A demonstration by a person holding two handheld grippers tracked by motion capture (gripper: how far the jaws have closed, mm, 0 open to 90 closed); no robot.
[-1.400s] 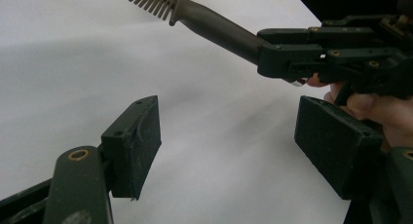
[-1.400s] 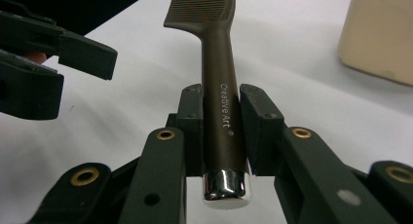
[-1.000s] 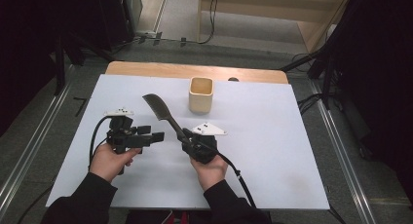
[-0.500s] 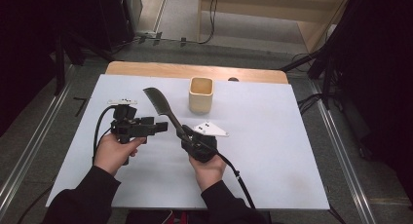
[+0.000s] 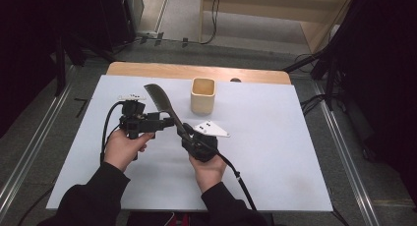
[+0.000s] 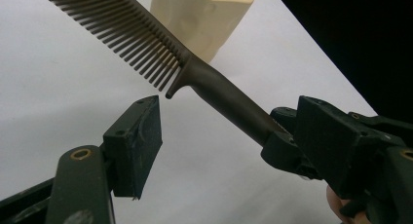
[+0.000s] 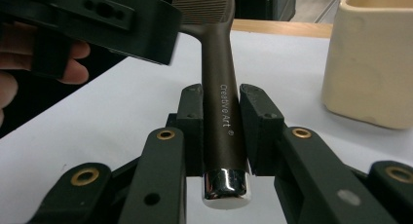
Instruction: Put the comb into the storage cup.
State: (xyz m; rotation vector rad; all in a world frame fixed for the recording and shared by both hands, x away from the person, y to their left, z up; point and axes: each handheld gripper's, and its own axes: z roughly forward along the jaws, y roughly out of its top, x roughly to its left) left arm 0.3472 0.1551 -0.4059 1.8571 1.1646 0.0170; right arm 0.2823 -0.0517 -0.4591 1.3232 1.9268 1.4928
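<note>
A dark brown comb (image 5: pixel 160 99) slants up and to the left above the white table. My right gripper (image 5: pixel 187 135) is shut on the lower end of its handle (image 7: pixel 221 112), which reads "Creative Art". In the left gripper view the comb's teeth (image 6: pixel 131 34) run to the upper left. My left gripper (image 5: pixel 169 122) comes in from the left and is open. Its jaws stand on either side of the handle (image 6: pixel 229 100), just below the teeth, with a gap on both sides. One left jaw (image 7: pixel 97 19) shows at the top left of the right gripper view.
A cream square cup (image 5: pixel 202 95) stands upright behind the comb, also seen as the cup (image 6: pixel 204 17) and the cup (image 7: pixel 372 63). The white sheet (image 5: pixel 280 157) covers the table, with a wooden strip (image 5: pixel 196 71) along the far edge. A cable (image 5: pixel 238 179) trails from the right gripper.
My left gripper has moved up and to the right, and its open jaws now straddle the comb handle. The right gripper and comb have stayed nearly still.
</note>
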